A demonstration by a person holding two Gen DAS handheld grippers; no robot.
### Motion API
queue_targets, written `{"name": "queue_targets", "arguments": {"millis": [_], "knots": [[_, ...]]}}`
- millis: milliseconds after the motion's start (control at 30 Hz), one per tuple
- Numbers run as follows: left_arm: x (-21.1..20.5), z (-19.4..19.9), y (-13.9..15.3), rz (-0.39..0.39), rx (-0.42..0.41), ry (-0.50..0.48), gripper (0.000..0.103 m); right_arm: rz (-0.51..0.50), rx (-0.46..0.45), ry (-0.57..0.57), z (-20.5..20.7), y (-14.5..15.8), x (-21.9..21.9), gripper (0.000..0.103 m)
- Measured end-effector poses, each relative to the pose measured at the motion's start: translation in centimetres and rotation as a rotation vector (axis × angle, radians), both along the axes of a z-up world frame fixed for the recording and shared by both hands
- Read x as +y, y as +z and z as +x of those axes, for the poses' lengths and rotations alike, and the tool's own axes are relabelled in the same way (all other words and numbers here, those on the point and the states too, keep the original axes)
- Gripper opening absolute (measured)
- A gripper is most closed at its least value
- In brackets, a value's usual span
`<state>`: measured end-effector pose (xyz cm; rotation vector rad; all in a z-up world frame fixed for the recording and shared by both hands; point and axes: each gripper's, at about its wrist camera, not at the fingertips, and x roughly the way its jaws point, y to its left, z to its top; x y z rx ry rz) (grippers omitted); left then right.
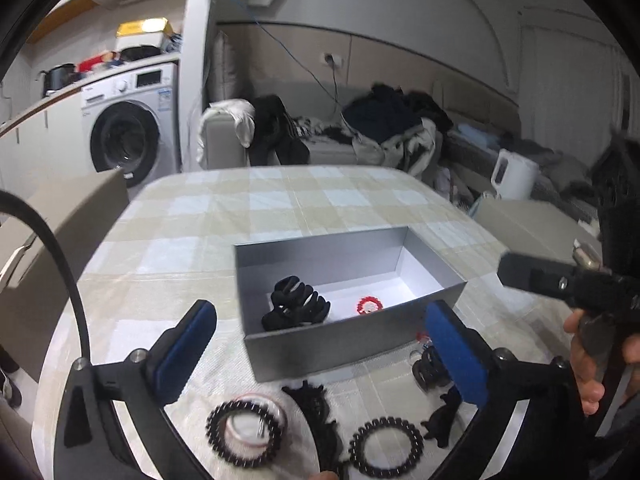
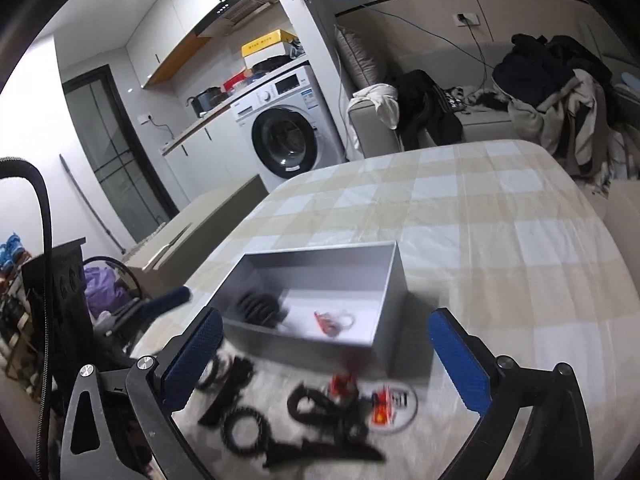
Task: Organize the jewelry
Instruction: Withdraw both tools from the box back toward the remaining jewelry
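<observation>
An open grey box (image 1: 320, 346) sits on the checked tablecloth; it also shows in the right wrist view (image 2: 404, 356). Inside lie a black claw clip (image 1: 296, 308) and a small red piece (image 1: 369, 305). In front of the box lie black spiral hair ties (image 1: 246, 434) (image 1: 386, 446), black clips (image 1: 320, 408) and small red items (image 2: 344, 386). My left gripper (image 1: 320, 356) is open and empty above these loose pieces. My right gripper (image 2: 326, 358) is open and empty, hovering over the box's near side; it shows at the right edge of the left wrist view (image 1: 560, 280).
The table (image 2: 500, 220) carries a beige checked cloth. A beige chair back (image 1: 60, 232) stands at the left. A sofa with piled clothes (image 1: 392, 120) lies beyond the table, and a washing machine (image 1: 128, 120) at the back left.
</observation>
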<state>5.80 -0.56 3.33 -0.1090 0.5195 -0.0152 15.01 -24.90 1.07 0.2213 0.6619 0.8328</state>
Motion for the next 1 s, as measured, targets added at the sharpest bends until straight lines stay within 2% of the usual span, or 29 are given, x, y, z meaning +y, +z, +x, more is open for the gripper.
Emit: {"name": "queue_targets", "arguments": {"millis": [167, 267, 367, 467, 633, 800, 1000], "knots": [[0.7, -1.8, -0.4, -0.007, -0.026, 0.054, 0.102, 0.002, -0.007, -0.03, -2.2, -1.5, -1.6, 0.103], [0.9, -2.1, -1.1, -0.007, -0.024, 0.075, 0.102, -0.042, 0.013, 0.024, -3.0, -2.5, -1.1, 0.103], [0.9, -2.1, -1.8, 0.029, -0.02, 0.095, 0.102, -0.07, -0.001, 0.053, -3.5, -3.1, -0.7, 0.103], [1.0, -2.0, -2.4, 0.046, -0.018, 0.118, 0.102, -0.09, -0.026, 0.034, -3.7, -3.7, -0.6, 0.103], [1.6, -2.7, -2.9, 0.035, -0.031, 0.128, 0.102, -0.116, 0.02, 0.033, -3.8, -5.0, -0.2, 0.103], [2.1, -3.5, -3.7, -0.03, 0.012, 0.098, 0.102, -0.211, -0.05, 0.051, -5.3, -5.6, 0.6, 0.103], [1.1, -3.5, -3.9, 0.025, 0.015, 0.105, 0.102, -0.274, -0.072, 0.087, -6.1, -6.4, 1.8, 0.103]]}}
